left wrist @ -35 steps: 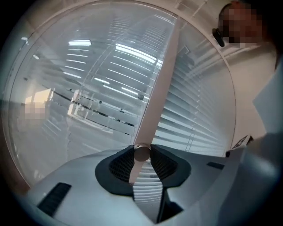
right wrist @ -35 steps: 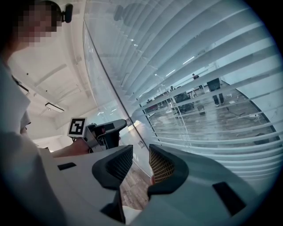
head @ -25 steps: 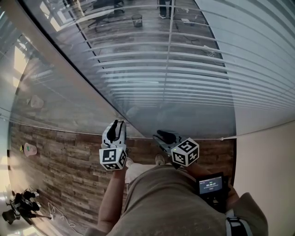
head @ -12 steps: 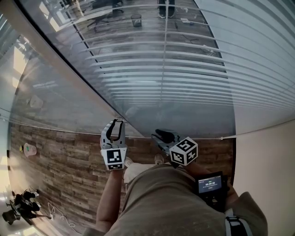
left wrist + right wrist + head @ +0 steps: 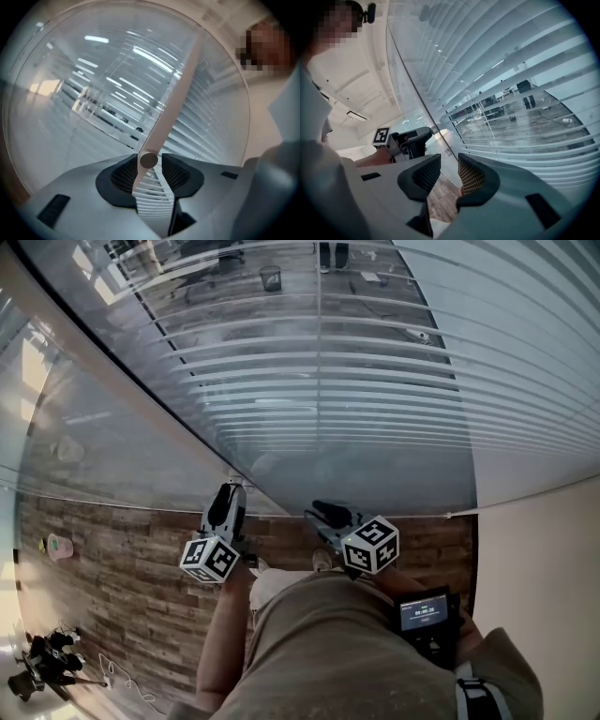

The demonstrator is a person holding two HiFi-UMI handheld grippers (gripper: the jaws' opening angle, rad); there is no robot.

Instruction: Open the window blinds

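White slatted blinds (image 5: 375, 381) hang inside the window, their slats tilted so the room beyond shows through. The blinds' pale tilt wand (image 5: 171, 103) runs down between the jaws of my left gripper (image 5: 151, 176), and its round end cap (image 5: 149, 160) sits at the pads. These jaws have just been opening: a gap shows beside the wand, so the pads do not press on it. In the head view my left gripper (image 5: 225, 507) points at the window's lower corner. My right gripper (image 5: 328, 517) hangs just right of it, open and empty (image 5: 449, 176).
A glass wall (image 5: 103, 437) meets the window at the left. A beige wall (image 5: 544, 559) stands at the right. Wood-plank floor (image 5: 122, 559) lies below, with a tangle of cables and gear (image 5: 42, 662) at the bottom left. A small screen device (image 5: 424, 610) sits at the person's right forearm.
My left gripper has rolled about its own axis, so its marker cube has swung to the left, and its jaws stand wider round the wand. The right gripper has kept still.
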